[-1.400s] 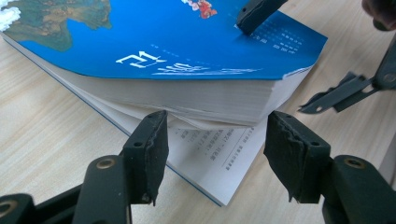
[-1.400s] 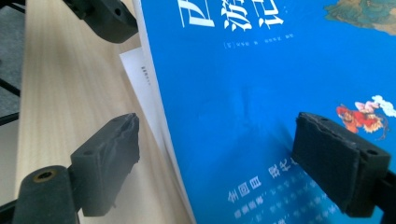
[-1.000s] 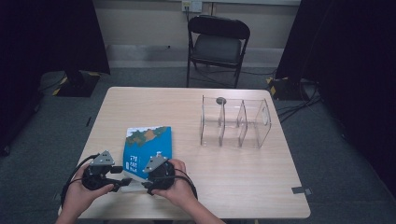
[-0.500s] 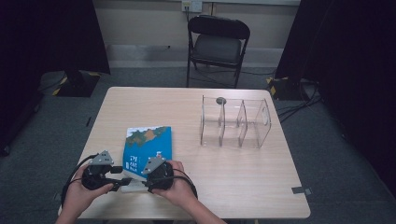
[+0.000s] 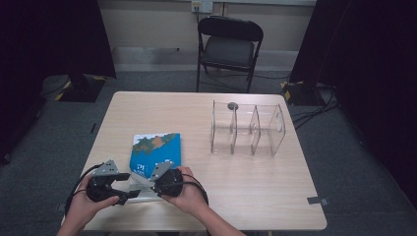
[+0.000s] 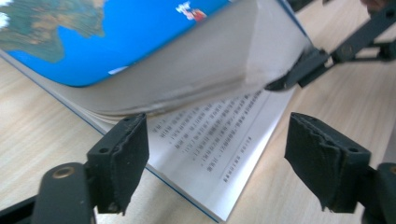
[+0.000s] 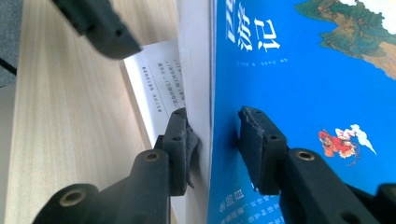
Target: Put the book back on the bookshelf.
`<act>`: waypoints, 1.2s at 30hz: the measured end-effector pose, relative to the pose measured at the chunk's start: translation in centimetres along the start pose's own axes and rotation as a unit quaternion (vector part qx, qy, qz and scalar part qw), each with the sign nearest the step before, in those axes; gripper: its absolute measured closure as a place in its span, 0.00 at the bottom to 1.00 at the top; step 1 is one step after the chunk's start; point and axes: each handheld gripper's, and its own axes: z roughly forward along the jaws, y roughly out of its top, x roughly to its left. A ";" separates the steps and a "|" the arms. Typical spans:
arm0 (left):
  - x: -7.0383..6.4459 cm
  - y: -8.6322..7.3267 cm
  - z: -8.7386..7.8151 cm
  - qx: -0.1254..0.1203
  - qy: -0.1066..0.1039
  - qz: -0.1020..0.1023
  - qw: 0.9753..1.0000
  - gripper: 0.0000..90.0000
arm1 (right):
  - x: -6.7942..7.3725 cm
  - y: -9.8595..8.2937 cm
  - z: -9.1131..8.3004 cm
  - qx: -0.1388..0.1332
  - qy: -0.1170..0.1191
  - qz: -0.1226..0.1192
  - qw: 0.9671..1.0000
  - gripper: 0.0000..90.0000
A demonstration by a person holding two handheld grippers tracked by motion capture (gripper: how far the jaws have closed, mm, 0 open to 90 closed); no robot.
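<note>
Your high view looks forward and down over the counter [image 5: 255, 196]. Both gripper views sit close, facing and sharing the book [image 5: 156, 150].

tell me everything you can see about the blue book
The blue book is a paperback whose glossy cover shows a green-brown landscape, white characters and a small red figure. It lies on the wooden table at its front left. Its near part, cover and a thick wad of pages, is lifted and bowed, baring a white printed page. The right gripper straddles that lifted wad, one jaw under the pages, one over the cover. The left gripper stands open by the bared page.
</note>
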 end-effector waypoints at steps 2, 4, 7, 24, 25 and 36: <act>0.0 -0.2 0.1 0.002 -0.004 -0.006 1.000 0.21 | 0.0 0.2 -0.1 0.006 -0.002 -0.005 1.000 0.73; 0.2 -0.3 0.1 0.001 -0.006 -0.008 1.000 0.20 | 0.0 0.3 -0.1 0.010 -0.002 -0.006 1.000 0.74; 0.3 -0.6 0.0 -0.003 -0.014 -0.007 1.000 0.18 | -0.1 0.5 -0.2 0.014 0.002 -0.004 1.000 0.74; 0.1 -1.9 -1.1 -0.002 -0.020 -0.004 1.000 0.18 | -1.1 1.5 -1.3 0.023 0.014 0.017 0.999 0.78; 0.1 -1.9 -1.3 -0.003 -0.015 -0.001 1.000 0.18 | -1.2 1.7 -1.4 0.025 0.014 0.018 0.999 0.78; 0.2 -3.9 -2.0 0.003 -0.004 -0.012 1.000 0.19 | -2.6 3.1 -2.6 0.021 0.020 0.023 0.999 0.80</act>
